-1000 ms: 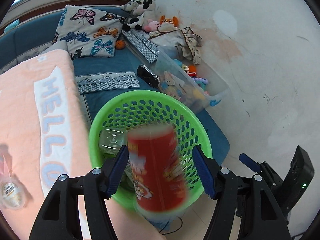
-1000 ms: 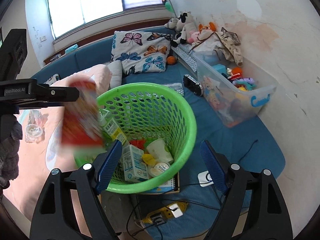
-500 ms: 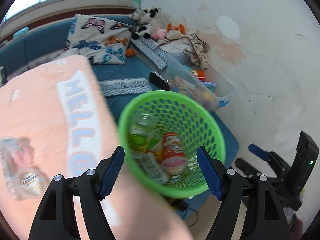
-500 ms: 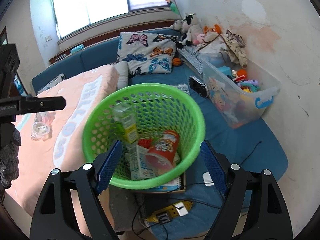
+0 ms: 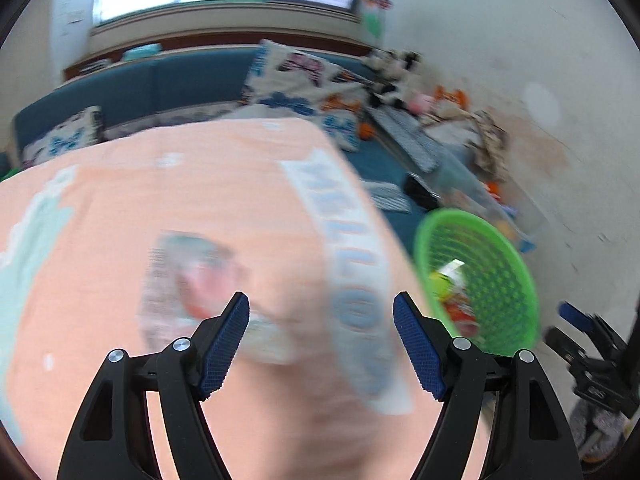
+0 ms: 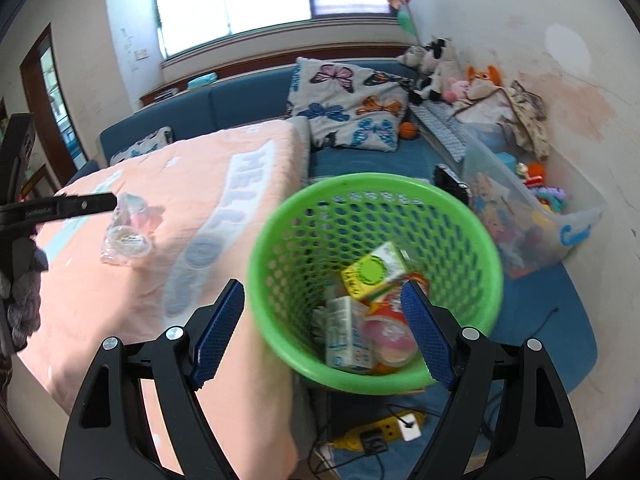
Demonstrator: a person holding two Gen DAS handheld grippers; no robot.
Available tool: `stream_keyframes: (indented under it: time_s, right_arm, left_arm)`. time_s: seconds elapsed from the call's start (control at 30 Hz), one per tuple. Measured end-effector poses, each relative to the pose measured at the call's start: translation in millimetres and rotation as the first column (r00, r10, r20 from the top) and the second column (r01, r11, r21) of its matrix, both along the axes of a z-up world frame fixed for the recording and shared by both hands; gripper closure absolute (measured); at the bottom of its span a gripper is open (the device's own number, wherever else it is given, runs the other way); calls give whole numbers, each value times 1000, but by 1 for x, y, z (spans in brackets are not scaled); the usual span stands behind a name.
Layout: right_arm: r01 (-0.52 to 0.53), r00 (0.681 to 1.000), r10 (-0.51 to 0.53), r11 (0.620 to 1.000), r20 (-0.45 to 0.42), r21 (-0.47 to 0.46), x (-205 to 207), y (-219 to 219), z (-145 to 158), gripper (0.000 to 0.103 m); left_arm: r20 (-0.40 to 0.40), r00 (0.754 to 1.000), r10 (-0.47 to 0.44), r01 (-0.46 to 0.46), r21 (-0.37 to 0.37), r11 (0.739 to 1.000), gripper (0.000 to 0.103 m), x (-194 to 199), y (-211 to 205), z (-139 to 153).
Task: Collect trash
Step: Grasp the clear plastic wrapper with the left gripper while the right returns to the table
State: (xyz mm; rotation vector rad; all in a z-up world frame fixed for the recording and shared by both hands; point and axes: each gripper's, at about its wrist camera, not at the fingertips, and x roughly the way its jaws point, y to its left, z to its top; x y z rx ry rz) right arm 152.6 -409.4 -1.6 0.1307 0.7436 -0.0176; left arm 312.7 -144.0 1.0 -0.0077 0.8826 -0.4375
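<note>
A clear plastic wrapper with a round lid (image 6: 126, 236) lies on the peach blanket (image 6: 192, 184); in the left wrist view it is a blur (image 5: 192, 280) just ahead and left of my open, empty left gripper (image 5: 321, 344). The left gripper's finger (image 6: 72, 208) shows in the right wrist view beside the wrapper. A green basket (image 6: 374, 196) holds a red snack can (image 6: 390, 320), a yellow-green carton (image 6: 376, 270) and a white carton (image 6: 346, 336). My right gripper (image 6: 322, 332) is open and empty above the basket's near rim. The basket also shows in the left wrist view (image 5: 500, 276).
A butterfly pillow (image 6: 348, 104) lies on the blue couch. A clear toy bin (image 6: 532, 208) and stuffed toys (image 6: 440, 64) stand along the right wall. A yellow power strip (image 6: 380, 432) and cables lie below the basket.
The red can left my left gripper and dropped into the basket. The left gripper then swung left over the blanket to the wrapper. The right gripper shifted slightly.
</note>
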Motion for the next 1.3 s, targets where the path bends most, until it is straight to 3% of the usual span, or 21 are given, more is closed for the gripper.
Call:
stream_keyframes:
  time_s: [0.13,0.3,0.53,0.8,1.0,1.17,1.3]
  right_arm:
    - [-42,999,42,999,-2,-8,10,22,2,23]
    - [-92,996,91,996,-12,-7,26,46,0,23]
    - [-145,989,145,989,-29,-3,46,74,-4,23]
    - [-189,980,189,982,-55,12,64,95,-13,23]
    - [-228,970,230,973,-74,30,75,112,-20,23]
    - [-274,957,276,961,-89,39,86,132,-26,23]
    - [-308,944,314,949,-98,72,95,148,-31,23]
  left_arm:
    - [-27,994,108,-108,10,994,31,29,46,-10]
    - [-108,980,165,-167,-6,986,31,58,79,-32]
    - [-159,972,173,-176,-7,984,27,79,86,-56]
    - [-182,970,159,-160,14,987,30,94,79,-76]
    - [-202,970,136,-137,6,991,50,97,76,-87]
    - [-199,971,131,-137,-17,990,82,93,81,-87]
    - [-181,973,145,-153,-28,988,87,86,90,-80]
